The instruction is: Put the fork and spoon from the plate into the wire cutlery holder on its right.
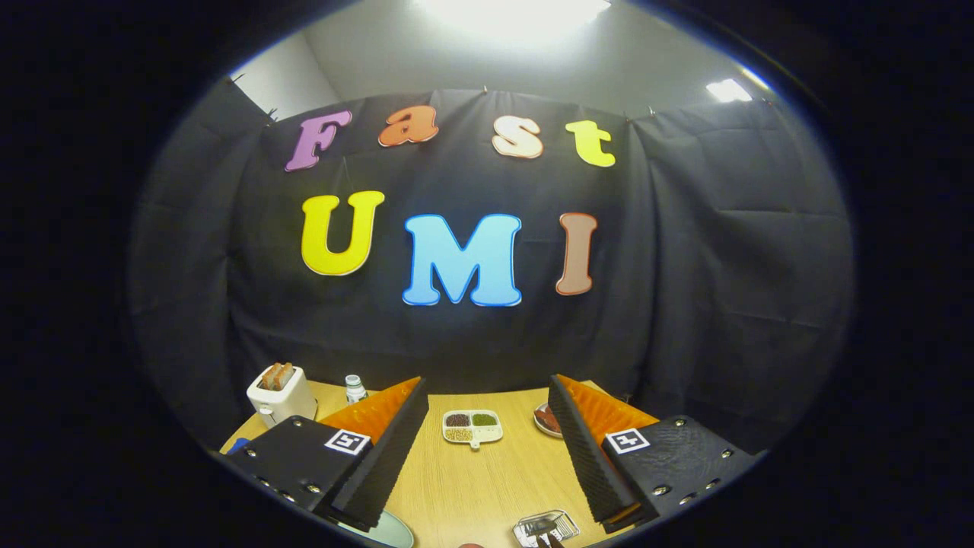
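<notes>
Wire cutlery holder (545,527) beneath wide-spread hand-held gripper (487,449), no legible labels.

A staged recording booth, not a real kitchen: black cloth (685,251) hangs as a wall under ceiling lights (510,11), behind a wooden desk (487,479). Kitchen props line the desk's far edge: a toaster (281,393) and a divided dish (472,427).

A big black cloth (723,266) hangs as the back wall, with soft folds in it. Above it the white ceiling (533,53) glows with bright lights (727,90). Down below sits a light wooden table (487,479).
</notes>
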